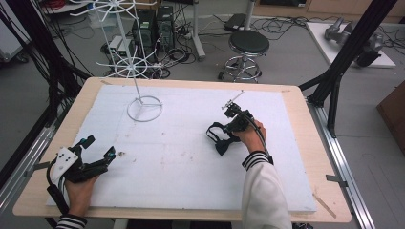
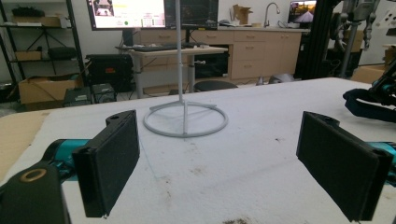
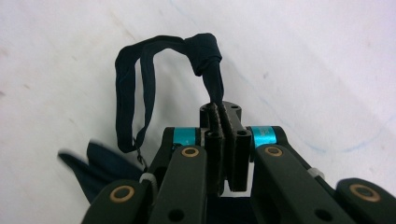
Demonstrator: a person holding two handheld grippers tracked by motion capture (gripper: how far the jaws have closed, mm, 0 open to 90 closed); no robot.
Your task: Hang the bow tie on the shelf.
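A dark navy bow tie [image 1: 219, 139] with a looped strap lies partly lifted off the white foam board [image 1: 181, 167] right of centre. My right gripper [image 1: 228, 130] is shut on it. In the right gripper view the jaws [image 3: 227, 112] pinch the fabric just below the knot, and the strap [image 3: 137, 79] arches up and to the left, while the bow's wings [image 3: 100, 165] hang blurred at lower left. My left gripper [image 1: 100, 147] rests open near the board's left edge with nothing in it; its pads [image 2: 114, 158] stand wide apart. The bow tie [image 2: 369, 105] shows at the far right of that view.
A white wire rack stand [image 1: 144, 109] rises from its ring base [image 2: 185, 120] at the back left of the board. A stool [image 1: 248, 45], cables and computer boxes sit on the floor beyond the table. Black frame posts [image 1: 334, 76] flank the right side.
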